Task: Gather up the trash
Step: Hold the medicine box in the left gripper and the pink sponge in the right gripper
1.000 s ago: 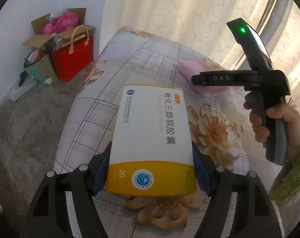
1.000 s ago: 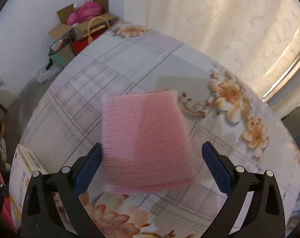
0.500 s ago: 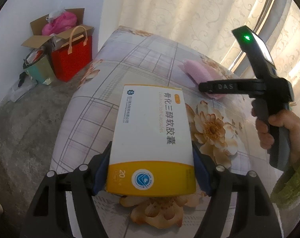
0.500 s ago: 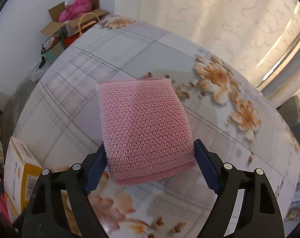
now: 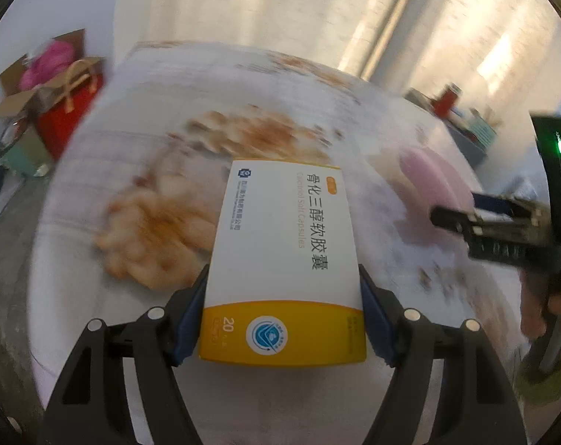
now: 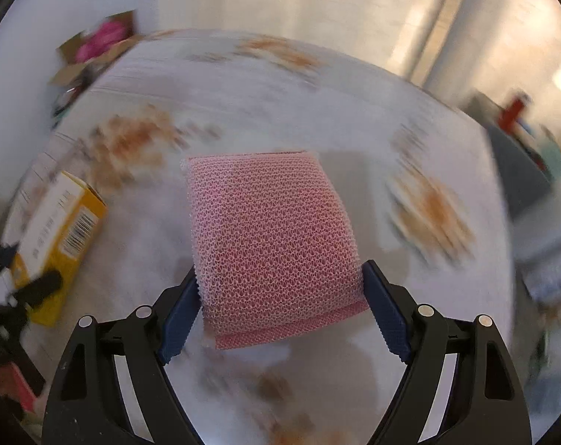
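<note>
A white and yellow medicine box [image 5: 284,259] is clamped between the blue pads of my left gripper [image 5: 282,278], above the flowered bed sheet [image 5: 162,170]. In the right wrist view a pink mesh scouring pad [image 6: 273,241] is squeezed between the pads of my right gripper [image 6: 280,278], clear of the sheet. The left wrist view shows that pink pad [image 5: 432,178] again, held by the right gripper [image 5: 462,211] in a person's hand at the right edge. The box [image 6: 58,237] and left gripper [image 6: 21,289] appear at the left of the right wrist view. Both backgrounds are blurred.
The bed with the flowered sheet [image 6: 317,111] fills both views. On the floor at far left stand a red bag [image 5: 69,111] and an open cardboard box [image 5: 28,89]. A low table with a red item [image 5: 447,100] is at the right, with curtains [image 5: 280,7] behind.
The right gripper's jaws came in from wide around the pink pad onto its sides. Both grippers then swung sideways over the bed with their loads, so the views now show the right side.
</note>
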A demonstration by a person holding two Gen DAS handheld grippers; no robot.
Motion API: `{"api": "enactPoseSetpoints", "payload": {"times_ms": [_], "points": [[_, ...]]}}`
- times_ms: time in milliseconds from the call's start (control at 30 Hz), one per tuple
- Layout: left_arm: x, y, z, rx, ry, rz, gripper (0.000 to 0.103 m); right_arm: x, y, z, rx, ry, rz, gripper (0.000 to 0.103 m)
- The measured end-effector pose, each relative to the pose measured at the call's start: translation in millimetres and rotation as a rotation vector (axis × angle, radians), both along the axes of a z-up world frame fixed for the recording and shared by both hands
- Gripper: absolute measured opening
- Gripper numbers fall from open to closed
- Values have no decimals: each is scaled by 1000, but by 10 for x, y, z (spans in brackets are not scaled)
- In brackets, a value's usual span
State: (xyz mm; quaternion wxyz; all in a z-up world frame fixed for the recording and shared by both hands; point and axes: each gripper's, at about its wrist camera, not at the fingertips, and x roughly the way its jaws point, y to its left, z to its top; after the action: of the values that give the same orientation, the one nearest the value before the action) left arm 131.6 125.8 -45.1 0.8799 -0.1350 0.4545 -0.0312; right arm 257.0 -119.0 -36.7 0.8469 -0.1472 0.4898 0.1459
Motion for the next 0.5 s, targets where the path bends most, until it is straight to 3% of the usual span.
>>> {"api": "enactPoseSetpoints", "payload": {"times_ms": [200,333,500], "points": [[-172,-333,-6,26,19,-75,72,-638,-592,-52,60,-2,-158,79],[-155,-363,-19,46,33,-72,82,-823,-758,-69,150,18,-221,81],[-71,-361,-20,72,51,-50,85,-954,-838,-103,234,12,-240,85]]}}
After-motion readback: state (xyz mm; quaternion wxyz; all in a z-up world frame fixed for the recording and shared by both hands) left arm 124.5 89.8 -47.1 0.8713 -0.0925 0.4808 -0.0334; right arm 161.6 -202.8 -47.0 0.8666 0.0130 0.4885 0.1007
